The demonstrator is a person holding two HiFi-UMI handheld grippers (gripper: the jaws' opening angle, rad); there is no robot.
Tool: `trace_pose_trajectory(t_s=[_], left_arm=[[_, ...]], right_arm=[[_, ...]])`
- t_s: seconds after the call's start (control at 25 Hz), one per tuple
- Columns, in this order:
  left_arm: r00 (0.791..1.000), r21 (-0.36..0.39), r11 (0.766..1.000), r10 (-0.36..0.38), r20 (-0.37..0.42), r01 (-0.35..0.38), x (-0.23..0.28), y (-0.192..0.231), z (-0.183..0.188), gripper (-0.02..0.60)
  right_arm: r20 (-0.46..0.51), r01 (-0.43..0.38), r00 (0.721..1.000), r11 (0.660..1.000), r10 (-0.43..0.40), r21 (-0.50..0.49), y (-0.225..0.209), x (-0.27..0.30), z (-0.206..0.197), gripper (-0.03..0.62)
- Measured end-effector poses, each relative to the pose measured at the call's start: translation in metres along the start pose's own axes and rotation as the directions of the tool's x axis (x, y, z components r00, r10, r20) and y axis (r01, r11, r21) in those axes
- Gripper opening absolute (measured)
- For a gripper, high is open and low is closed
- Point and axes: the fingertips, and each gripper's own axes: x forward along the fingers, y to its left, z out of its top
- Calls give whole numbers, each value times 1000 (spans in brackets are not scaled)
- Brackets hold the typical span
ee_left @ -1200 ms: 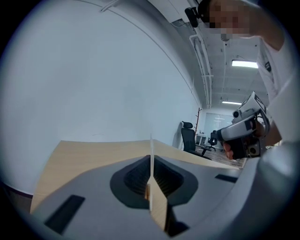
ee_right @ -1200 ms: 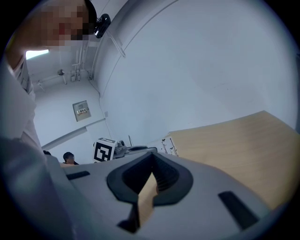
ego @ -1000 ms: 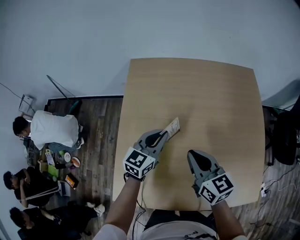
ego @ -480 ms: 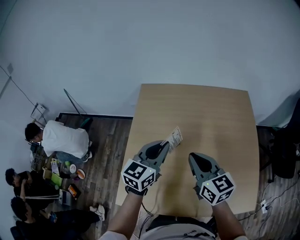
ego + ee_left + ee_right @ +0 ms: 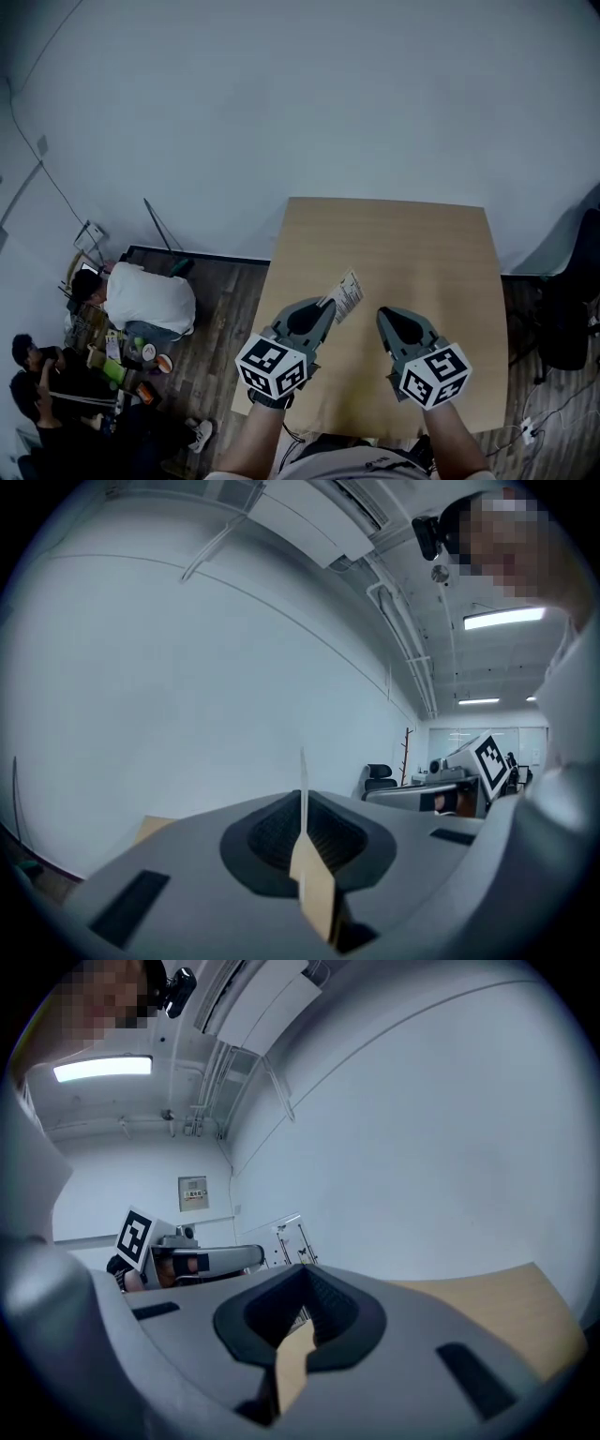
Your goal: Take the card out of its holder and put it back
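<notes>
The card was a thin, flat white slip with rows of small print. It was up off the desk, over the near-left part of the top, with its free end slanting toward the desk's far edge. The left tool was clenched on its near end. Along that tool's own jaws the card showed edge-on as a fine white line pinched between the ribbed dark pads. I could not tell whether a holder was around it.

The right tool hung level with it over the desk's near-middle, well apart from the card, its jaws pressed together on nothing.

The desk was pale, smooth wood, squarish with rounded corners, its top bare all round. Its far edge met a plain white wall. Off its left edge lay dark plank floor, and off its right edge stood a black chair.
</notes>
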Motion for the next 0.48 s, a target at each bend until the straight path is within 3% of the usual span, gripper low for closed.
trace_pose_trajectory(t_s=[0.48], left_arm=[[999,19,1000,-21,42,20,-18,-17,25,26]], right_arm=[[31,-24,999,999,25,-33,20,-3,25,12]])
